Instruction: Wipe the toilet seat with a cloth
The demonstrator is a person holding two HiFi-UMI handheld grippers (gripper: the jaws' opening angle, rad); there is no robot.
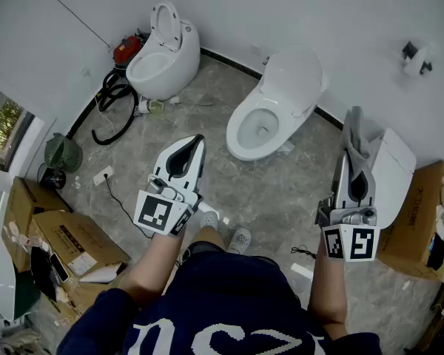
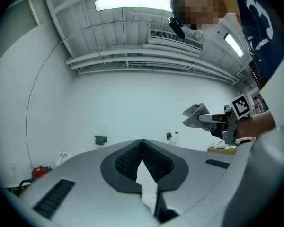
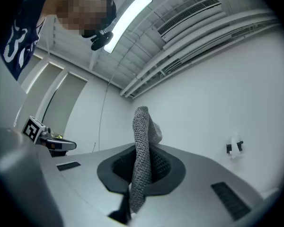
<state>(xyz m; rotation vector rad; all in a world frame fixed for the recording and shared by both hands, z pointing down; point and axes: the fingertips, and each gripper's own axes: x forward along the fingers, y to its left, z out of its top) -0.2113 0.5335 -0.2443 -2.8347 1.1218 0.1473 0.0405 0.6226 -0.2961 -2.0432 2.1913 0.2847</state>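
While the right gripper (image 1: 352,157) grips the grey cloth (image 1: 354,129) right of the toilet seat (image 1: 237,137) and the left gripper (image 1: 198,145) is closed empty left of it, the wiping seems not yet begun.

Grey knit-weave cloth (image 3: 142,145); white toilet (image 1: 270,109); grey marbled floor (image 1: 274,191); brown boxes (image 1: 66,235); navy top (image 1: 229,302), white print; left gripper (image 2: 142,143) grey, pads (image 2: 128,162) black, ribbed; marker (image 1: 157,213) black-and-white squares

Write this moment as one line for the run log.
left gripper: shut, empty | right gripper: shut on cloth | middle toilet: lid up, not touched
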